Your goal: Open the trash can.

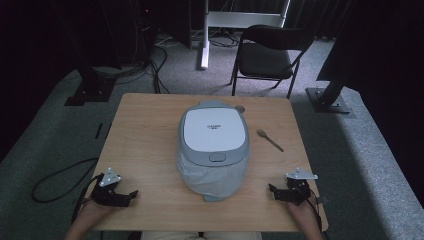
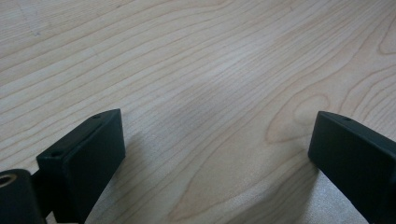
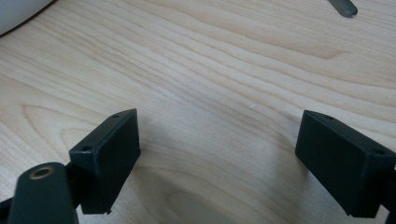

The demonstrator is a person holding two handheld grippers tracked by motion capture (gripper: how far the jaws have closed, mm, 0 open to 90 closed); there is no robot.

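The left black two-jaw gripper [image 1: 131, 194] is carrying a grey three-cornered plate with small screws on top, and a black cable is trailing from it. The right black two-jaw gripper [image 1: 273, 191] is wearing the same plate. Blocky matte jaws are showing small screw holes.

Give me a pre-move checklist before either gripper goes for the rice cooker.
1. Left gripper jaws open, nothing between them: ok.
2. Right gripper jaws open, nothing between them: ok.
3. Rice cooker lid closed, sitting mid-table: ok.
4. Spoon lies to the right of the cooker, apart from it: ok.
5. Table bare between each gripper and the cooker: ok.
6. Cooker's lid latch locked or free: cannot tell.
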